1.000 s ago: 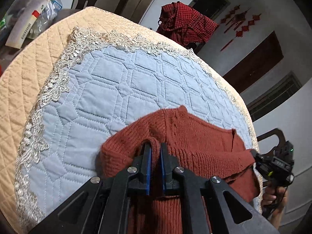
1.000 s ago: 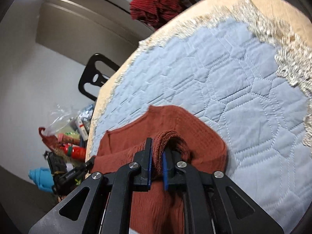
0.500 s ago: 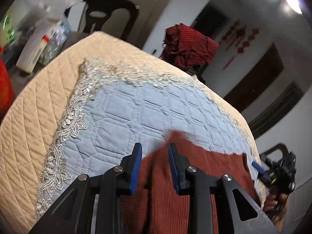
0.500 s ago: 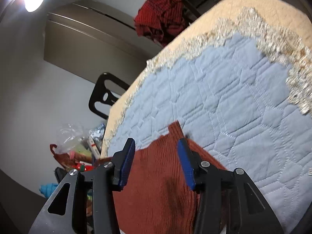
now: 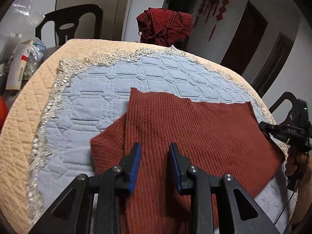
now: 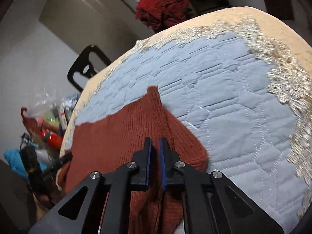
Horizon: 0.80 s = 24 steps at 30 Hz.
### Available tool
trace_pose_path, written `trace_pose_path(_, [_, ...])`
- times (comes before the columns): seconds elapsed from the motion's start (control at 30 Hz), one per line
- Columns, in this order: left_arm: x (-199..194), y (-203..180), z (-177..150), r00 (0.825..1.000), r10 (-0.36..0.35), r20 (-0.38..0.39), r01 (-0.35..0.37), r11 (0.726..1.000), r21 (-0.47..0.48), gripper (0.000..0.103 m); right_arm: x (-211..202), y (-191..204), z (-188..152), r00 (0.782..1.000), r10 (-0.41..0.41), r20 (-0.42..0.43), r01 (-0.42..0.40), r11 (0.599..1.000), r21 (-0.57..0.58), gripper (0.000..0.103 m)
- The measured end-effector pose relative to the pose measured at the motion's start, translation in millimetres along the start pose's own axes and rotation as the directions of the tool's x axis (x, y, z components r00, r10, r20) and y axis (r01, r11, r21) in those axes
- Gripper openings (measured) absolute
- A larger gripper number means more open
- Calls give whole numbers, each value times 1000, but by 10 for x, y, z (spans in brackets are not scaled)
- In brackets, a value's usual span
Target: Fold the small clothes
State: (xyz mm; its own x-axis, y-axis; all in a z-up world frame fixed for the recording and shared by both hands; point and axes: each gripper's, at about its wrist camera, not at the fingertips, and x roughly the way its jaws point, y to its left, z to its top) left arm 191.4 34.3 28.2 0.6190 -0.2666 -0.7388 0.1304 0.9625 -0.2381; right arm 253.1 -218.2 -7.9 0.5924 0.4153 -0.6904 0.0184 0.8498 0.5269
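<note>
A rust-red ribbed knit garment (image 5: 187,128) lies spread on the blue quilted table cover (image 5: 97,105), its near part hanging over the table's front edge. A sleeve sticks out at its left side (image 5: 105,146). My left gripper (image 5: 155,156) is open and empty just above the garment's near edge. In the right wrist view the same garment (image 6: 120,136) lies under my right gripper (image 6: 155,146), whose jaws stand almost together with a thin gap and nothing between them. The right gripper also shows at the far right of the left wrist view (image 5: 288,132).
The round table has a beige quilted cloth (image 5: 21,117) with a lace border. A red checked cloth (image 5: 165,27) lies heaped behind the table. A dark chair (image 5: 68,23) stands at the back left. A box and bagged items (image 5: 21,62) sit at the left.
Both grippers let go of the garment and pulled back. The garment, bunched a second ago, now lies spread flat. The right jaws opened wide and have since nearly closed.
</note>
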Motion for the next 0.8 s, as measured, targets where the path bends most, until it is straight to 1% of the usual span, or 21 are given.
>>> trace_pose_path(0.03, [-37, -1, 0, 1000, -3, 9, 3, 1000, 7, 32, -55, 77, -17, 1000, -28, 14, 28, 999, -33, 7])
trace_pose_path(0.07, [-80, -30, -5, 1000, -1, 24, 0, 1000, 22, 32, -135, 210, -57, 998, -61, 31, 63, 994, -90, 8])
trace_pose_path(0.1, [-168, -83, -42, 999, 6, 40, -8, 999, 46, 32, -217, 347, -114, 996, -77, 44, 82, 986, -144, 9])
trace_pose_path(0.17, [-267, -184, -118, 999, 6, 54, -10, 997, 83, 32, -349, 570, -246, 993, -99, 71, 112, 968, -226, 10])
trace_pose_path(0.23, [-352, -305, -244, 998, -23, 52, 17, 994, 108, 32, -448, 748, -429, 990, -105, 93, 128, 949, -287, 10])
trace_pose_path(0.3, [-367, -420, -375, 998, -36, 42, 30, 990, 136, 32, -421, 859, -643, 993, -104, 63, 119, 939, -323, 10])
trace_pose_path(0.37, [-294, -496, -460, 999, -33, 19, 30, 987, 160, 32, -345, 888, -817, 990, -132, 48, 141, 926, -350, 10])
trace_pose_path(0.43, [-163, -523, -549, 1000, 6, -19, -2, 984, 177, 32, -218, 823, -920, 987, -158, 13, 153, 923, -352, 10])
trace_pose_path(0.47, [-156, -535, -574, 1000, 16, -7, -14, 981, 191, 32, -149, 765, -945, 983, -183, -6, 170, 924, -344, 10])
trace_pose_path(0.53, [-199, -590, -574, 999, 36, -1, -35, 978, 208, 32, -200, 737, -950, 986, -166, 5, 158, 932, -325, 10])
trace_pose_path(0.57, [-227, -615, -556, 1000, 27, 1, -26, 979, 201, 32, -224, 767, -941, 985, -174, 9, 167, 930, -327, 10])
trace_pose_path(0.63, [-285, -723, -535, 1000, -13, 17, 9, 978, 206, 32, -297, 878, -978, 986, -161, 36, 163, 922, -352, 10])
trace_pose_path(0.7, [-284, -869, -525, 999, -29, 36, 20, 972, 235, 32, -305, 1001, -1029, 993, -112, 31, 115, 920, -375, 10])
trace_pose_path(0.77, [-205, -978, -537, 998, -51, 25, 43, 968, 249, 32, -205, 1099, -1089, 995, -96, 18, 95, 912, -398, 10])
trace_pose_path(0.8, [-124, -1009, -548, 998, -57, 11, 53, 967, 249, 32, -142, 1110, -1105, 995, -104, 7, 98, 909, -405, 10])
